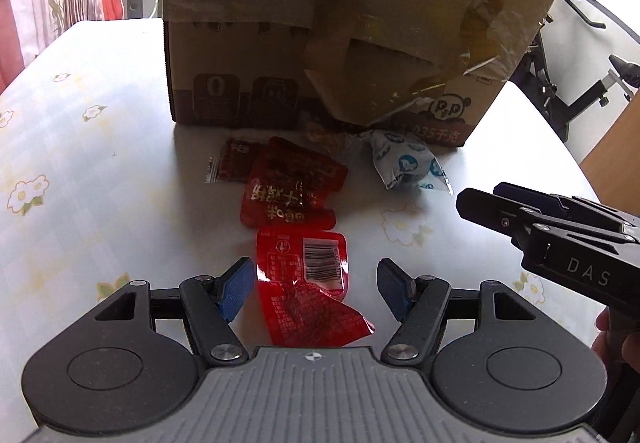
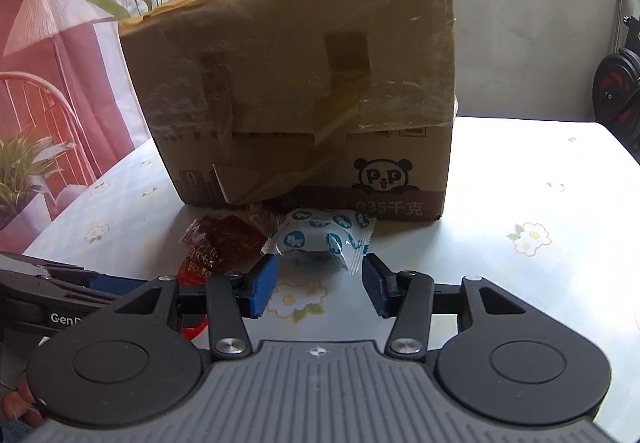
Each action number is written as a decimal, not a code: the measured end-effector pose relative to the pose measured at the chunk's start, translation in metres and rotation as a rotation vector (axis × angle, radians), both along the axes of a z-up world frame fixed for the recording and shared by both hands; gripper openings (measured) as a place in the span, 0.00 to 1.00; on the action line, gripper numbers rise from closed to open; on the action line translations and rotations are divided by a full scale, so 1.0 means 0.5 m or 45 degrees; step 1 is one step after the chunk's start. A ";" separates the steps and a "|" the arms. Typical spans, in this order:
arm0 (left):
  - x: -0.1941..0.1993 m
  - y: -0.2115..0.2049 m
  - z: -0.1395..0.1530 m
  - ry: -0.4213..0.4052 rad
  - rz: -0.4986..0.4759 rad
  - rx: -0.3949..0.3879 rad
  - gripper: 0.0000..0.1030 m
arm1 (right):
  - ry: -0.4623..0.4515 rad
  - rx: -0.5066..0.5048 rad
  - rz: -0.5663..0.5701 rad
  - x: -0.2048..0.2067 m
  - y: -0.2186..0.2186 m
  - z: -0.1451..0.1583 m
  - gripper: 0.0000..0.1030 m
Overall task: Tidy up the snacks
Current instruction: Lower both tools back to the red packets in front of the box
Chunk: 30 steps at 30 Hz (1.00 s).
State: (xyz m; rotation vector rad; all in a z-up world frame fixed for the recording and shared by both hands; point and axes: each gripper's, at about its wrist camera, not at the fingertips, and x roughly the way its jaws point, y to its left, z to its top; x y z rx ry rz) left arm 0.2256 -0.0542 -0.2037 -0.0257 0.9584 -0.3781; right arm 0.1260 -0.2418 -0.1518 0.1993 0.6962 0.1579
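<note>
My left gripper (image 1: 316, 283) stands open low over the table, and a red snack packet with a barcode (image 1: 308, 283) lies flat between its blue pads (image 1: 236, 289), untouched. Beyond it lie a second red packet (image 1: 292, 187) and a darker one (image 1: 232, 163). A white packet with blue print (image 1: 404, 163) rests near the cardboard box (image 1: 320, 43). My right gripper (image 2: 320, 283) is open too, its tips just short of the white packet (image 2: 320, 239), with the red packets (image 2: 224, 243) to its left. It also shows from the side in the left wrist view as the right gripper (image 1: 488, 199).
A table with a floral cloth (image 1: 80, 163) holds everything. The tall taped box (image 2: 300, 83) with a hanging flap blocks the far side. A red curtain and plants (image 2: 36, 163) are at the left, exercise gear (image 1: 580, 91) beyond the right edge.
</note>
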 end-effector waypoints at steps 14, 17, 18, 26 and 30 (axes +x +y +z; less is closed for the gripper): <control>-0.009 -0.004 -0.005 -0.074 -0.054 0.089 0.49 | 0.044 0.033 -0.010 0.004 -0.012 -0.020 0.54; -0.004 0.019 0.004 -0.072 -0.016 0.041 0.11 | 0.042 0.035 0.000 0.005 -0.013 -0.018 0.58; -0.004 0.026 0.008 -0.087 0.002 0.029 0.11 | 0.041 0.035 -0.001 0.006 -0.012 -0.017 0.61; -0.006 0.053 0.021 -0.090 0.043 -0.027 0.16 | 0.031 0.015 0.004 0.021 -0.005 -0.012 0.72; -0.020 0.045 0.025 -0.095 0.009 -0.041 0.40 | 0.048 0.015 0.020 0.014 -0.002 -0.013 0.72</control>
